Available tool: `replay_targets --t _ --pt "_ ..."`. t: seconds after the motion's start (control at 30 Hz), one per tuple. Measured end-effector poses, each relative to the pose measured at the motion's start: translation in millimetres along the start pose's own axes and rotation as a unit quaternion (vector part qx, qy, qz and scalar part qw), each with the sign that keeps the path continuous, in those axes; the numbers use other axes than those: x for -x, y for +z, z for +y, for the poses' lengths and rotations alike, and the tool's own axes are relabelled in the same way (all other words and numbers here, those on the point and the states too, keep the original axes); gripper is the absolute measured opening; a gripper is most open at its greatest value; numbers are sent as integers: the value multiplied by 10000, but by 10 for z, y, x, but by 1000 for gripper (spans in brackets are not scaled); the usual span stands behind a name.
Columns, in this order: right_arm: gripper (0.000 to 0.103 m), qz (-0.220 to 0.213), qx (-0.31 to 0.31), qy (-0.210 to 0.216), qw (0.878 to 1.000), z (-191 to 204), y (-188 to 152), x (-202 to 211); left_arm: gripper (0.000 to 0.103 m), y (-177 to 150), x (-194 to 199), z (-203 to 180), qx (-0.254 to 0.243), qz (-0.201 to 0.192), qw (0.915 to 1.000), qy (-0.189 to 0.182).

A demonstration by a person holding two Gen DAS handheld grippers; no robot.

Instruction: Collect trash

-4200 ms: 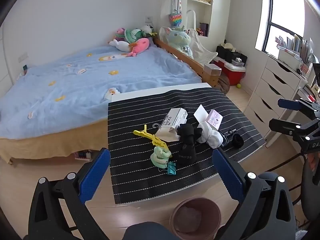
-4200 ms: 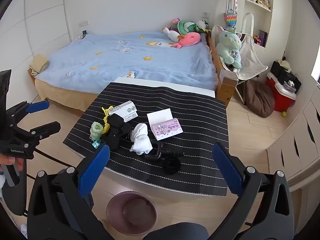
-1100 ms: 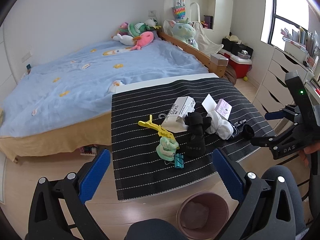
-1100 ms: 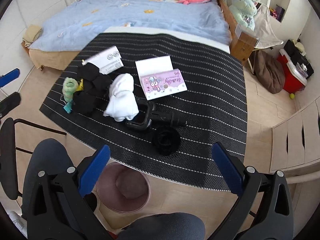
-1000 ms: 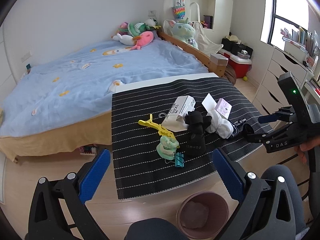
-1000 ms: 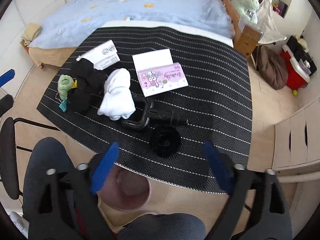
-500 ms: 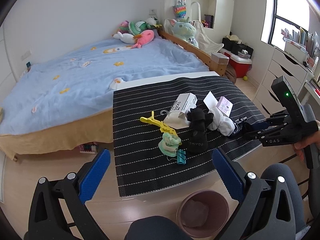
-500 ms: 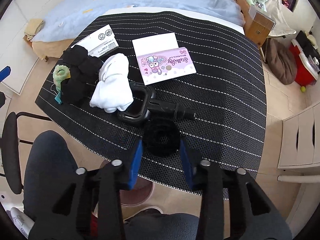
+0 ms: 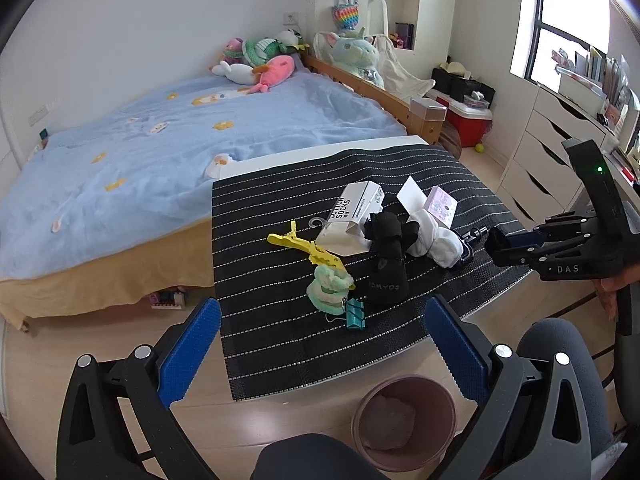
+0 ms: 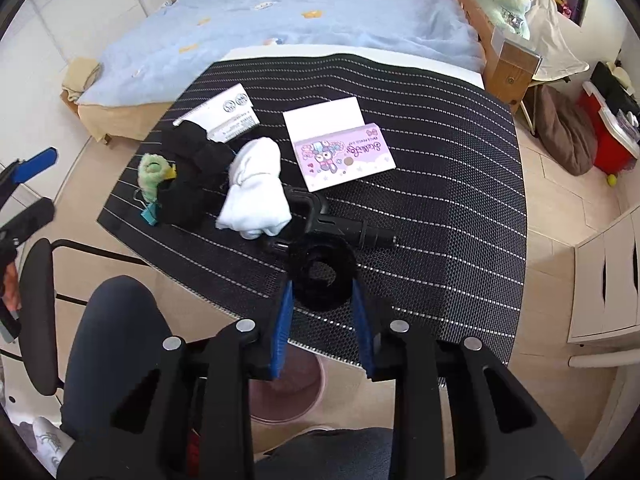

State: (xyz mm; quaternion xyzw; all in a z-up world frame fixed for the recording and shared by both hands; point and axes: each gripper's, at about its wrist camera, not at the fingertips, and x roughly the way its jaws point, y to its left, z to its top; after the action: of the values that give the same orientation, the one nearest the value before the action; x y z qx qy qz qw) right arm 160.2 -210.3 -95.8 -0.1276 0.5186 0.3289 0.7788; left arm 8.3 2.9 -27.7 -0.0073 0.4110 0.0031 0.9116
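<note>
My right gripper (image 10: pixel 322 276) hides the near rim of the fuzzy black ring (image 10: pixel 322 270), and from the left wrist view that ring is lost behind the gripper's tips. The 2 blue pads (image 10: pixel 283 320) sit narrow, touching the ring on both sides, so I am holding it at the near edge of the black striped mat (image 10: pixel 452 200). The ring is round, furry, with an open middle, and it touches a black plastic handle (image 10: pixel 340 226) lying just behind it.

My left gripper (image 9: pixel 316 344) hangs wide, holding nothing, above the floor in front of the table.

On the woven mat I see a rolled white sock (image 10: pixel 256 192), a crumpled black sock (image 9: pixel 386 256), a white cardboard sock box (image 9: pixel 352 216), a purple cartoon card (image 10: pixel 344 156), a yellow plastic clip (image 9: pixel 304 246), a green fluffy band (image 9: pixel 330 288) and a teal binder clip (image 9: pixel 355 314), all close together.

The pink bin (image 9: pixel 404 420) stands on the floor below the table edge; in the right view the gripper covers most of it. Something pale lies inside, too blurred to name.
</note>
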Motion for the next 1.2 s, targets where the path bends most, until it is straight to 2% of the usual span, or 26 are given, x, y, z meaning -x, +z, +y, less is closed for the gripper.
replay_targets --t 0.17,0.53,0.63,0.7,0.83,1.0,1.03,1.13,1.17,1.2 --pt "28 -94 -25 85 9999 31 -52 77 98 93 -150 5 -98 253 9996 -47" --pt "28 -153 -41 93 9998 70 -133 123 97 269 -629 164 80 1015 9948 -105" --pt "28 -158 -39 95 9998 67 -135 128 93 286 -724 180 94 1150 9932 -164" --pt "28 -160 -49 91 9998 63 -146 140 83 290 -792 187 103 1259 9918 -203" --pt "28 -171 -64 100 9998 57 -157 160 74 281 -873 185 121 1411 9894 -312" --pt "28 -173 -59 108 9998 58 -159 162 50 251 -943 196 165 1508 9875 -418" --pt "28 -173 -54 111 9998 56 -155 165 48 246 -951 195 167 1508 9875 -427" --pt "28 -182 -48 124 9997 67 -144 174 35 241 -965 172 152 1489 9876 -466" --pt "28 -186 -49 128 9997 68 -140 176 27 238 -963 167 149 1481 9877 -475" --pt "28 -188 -46 135 9997 72 -137 177 25 235 -954 169 145 1476 9878 -483"
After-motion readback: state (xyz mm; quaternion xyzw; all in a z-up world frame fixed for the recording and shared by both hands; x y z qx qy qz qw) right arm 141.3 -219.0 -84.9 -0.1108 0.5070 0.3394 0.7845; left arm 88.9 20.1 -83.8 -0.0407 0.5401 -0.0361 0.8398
